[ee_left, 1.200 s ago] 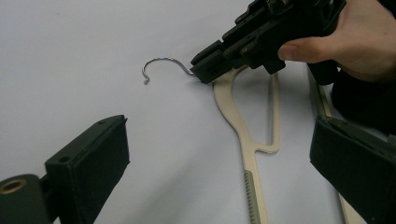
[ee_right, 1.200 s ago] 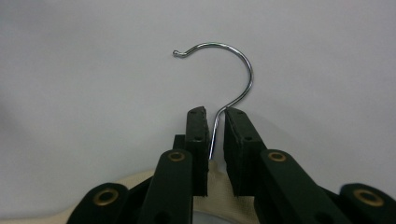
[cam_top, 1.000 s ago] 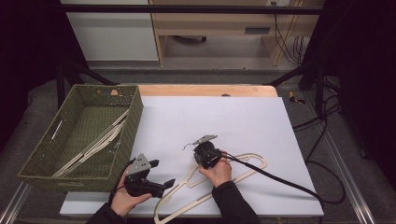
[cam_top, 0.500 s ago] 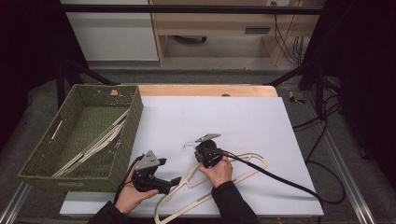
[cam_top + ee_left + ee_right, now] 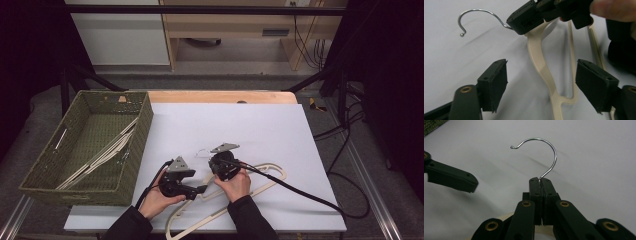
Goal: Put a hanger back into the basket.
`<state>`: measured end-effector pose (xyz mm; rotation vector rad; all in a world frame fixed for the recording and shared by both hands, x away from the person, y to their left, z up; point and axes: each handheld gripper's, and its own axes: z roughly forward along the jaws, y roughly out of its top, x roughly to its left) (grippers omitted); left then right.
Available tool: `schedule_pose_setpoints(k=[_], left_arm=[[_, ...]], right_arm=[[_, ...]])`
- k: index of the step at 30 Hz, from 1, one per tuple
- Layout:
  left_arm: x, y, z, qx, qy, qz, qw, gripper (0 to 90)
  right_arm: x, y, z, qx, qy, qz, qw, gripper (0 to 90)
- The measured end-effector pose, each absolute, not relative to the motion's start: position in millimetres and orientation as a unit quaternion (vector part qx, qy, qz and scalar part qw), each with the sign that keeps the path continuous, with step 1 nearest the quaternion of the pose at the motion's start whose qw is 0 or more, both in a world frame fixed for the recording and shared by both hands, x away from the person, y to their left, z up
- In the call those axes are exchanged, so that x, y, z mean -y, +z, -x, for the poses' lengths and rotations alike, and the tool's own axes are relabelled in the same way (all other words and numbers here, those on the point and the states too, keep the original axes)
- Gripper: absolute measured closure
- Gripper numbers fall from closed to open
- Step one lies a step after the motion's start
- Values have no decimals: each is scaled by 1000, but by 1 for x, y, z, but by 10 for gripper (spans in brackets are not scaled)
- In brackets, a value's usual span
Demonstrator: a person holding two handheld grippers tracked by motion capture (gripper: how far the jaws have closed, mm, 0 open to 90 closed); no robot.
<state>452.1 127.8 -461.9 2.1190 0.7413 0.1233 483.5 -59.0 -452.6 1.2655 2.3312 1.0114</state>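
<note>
Hanger (image 5: 235, 192) lay flat on the table (image 5: 280, 130), its neck clamped in the right hand-held gripper (image 5: 540, 181). Left hand-held gripper (image 5: 541, 77), jaws apart and just closing, straddled one arm; a centred, square grip would likely prevent twisting.

No readable text, label or number anywhere.

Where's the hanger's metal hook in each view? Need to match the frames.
High view: the metal hook lies on the white table, centre, just left of the right gripper.
Left gripper view: upper left, running into the right gripper's shut fingers.
Right gripper view: top centre, rising from that gripper's fingers.
Shared landmark: the right gripper clamped at the hook's base.
</note>
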Motion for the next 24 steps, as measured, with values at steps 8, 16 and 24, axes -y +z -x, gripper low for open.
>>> schedule_pose_setpoints(k=[8,16,24], left_arm=[[-117,-465,-460,-292,40,-858,421,409],[-111,-471,-466,-295,23,-861,415,533],[-109,-472,-467,-293,-11,-862,413,646]], right_arm=[[60,-448,-479,-808,365,-436,155,893],[63,-444,-476,-805,375,-433,156,893],[65,-441,-473,-803,381,-430,158,892]])
